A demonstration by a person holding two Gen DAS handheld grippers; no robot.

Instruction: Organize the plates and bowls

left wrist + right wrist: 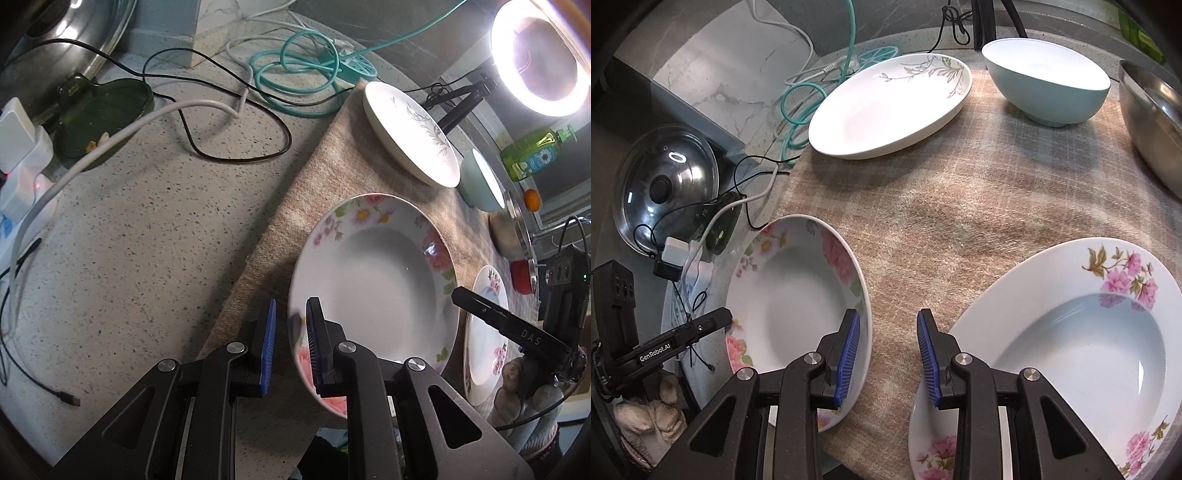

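Note:
A deep floral plate [376, 280] [798, 295] sits tilted at the left edge of a plaid cloth [960, 206], overhanging the counter's front. My left gripper [291, 306] is shut on its near rim, one pad inside the plate and one outside. A second floral plate [1071, 332] [484, 354] lies to the right. My right gripper [889, 314] hangs open over the cloth strip between the two plates, with nothing between its pads. At the back stand a white leaf-patterned plate [886, 107] [406, 133] and a pale blue bowl [1045, 85] [480, 181].
A steel bowl [1152, 122] sits at the cloth's right edge. Tangled cables [295, 70], a dark green dish [99, 122] and a power strip [18, 177] lie on the speckled counter to the left. A pot lid [665, 184], ring light [539, 55] and soap bottle [532, 155] border the area.

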